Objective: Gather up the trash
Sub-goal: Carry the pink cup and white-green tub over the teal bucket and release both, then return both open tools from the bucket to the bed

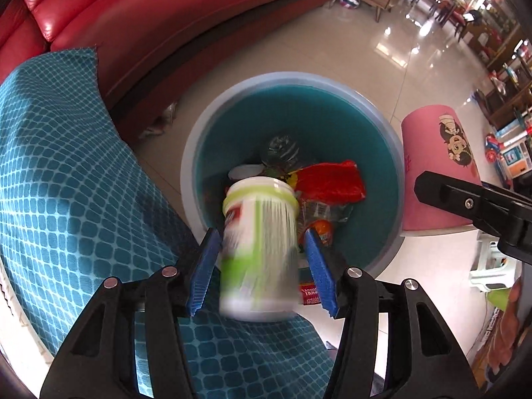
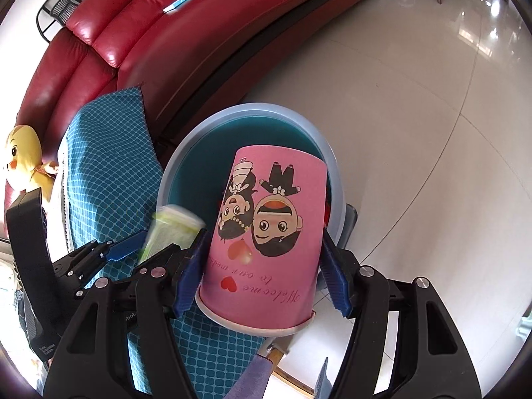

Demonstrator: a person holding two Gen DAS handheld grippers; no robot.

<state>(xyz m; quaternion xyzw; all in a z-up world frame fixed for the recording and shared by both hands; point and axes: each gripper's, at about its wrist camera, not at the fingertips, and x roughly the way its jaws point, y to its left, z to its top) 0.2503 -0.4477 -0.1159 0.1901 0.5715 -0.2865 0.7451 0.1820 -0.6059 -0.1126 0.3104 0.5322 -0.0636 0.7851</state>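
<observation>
A: Start with the big things. What is there?

B: A red sofa [image 1: 186,16] runs along the far left, with a teal cloth [image 1: 66,173] draped over the surface near us. On the floor [image 1: 382,50] just beside that cloth stands the bin [image 1: 382,106], grey rim, teal inside, with a red wrapper [image 1: 329,183] and other scraps at its bottom.

A: And the trash in hand?

B: Two pieces. The pink cup [image 2: 266,232] is upside down, mouth toward the camera, over the right side of the bin. The right gripper [image 2: 262,266] has a pad against each side of its wall, clenched on it.

A: The other?

B: A white and green tub [image 1: 259,249], blurred, tilted over the near rim of the bin. It lies between the blue pads [image 1: 202,272] of the left gripper [image 1: 262,266], but I see a sliver of gap on both sides, so I judge the jaws released and the tub dropping. The blur makes that less than certain.

A: How will the cup handle?

B: Light and thin, I would say paper. It should crush easily, so squeeze gently across the mid wall, where the grip already sits, not at the rolled lip. Its printed skin looks smooth and may slip.

A: The tub?

B: Stiffer plastic, probably empty and light. Hold it across the body below the lid.
</observation>
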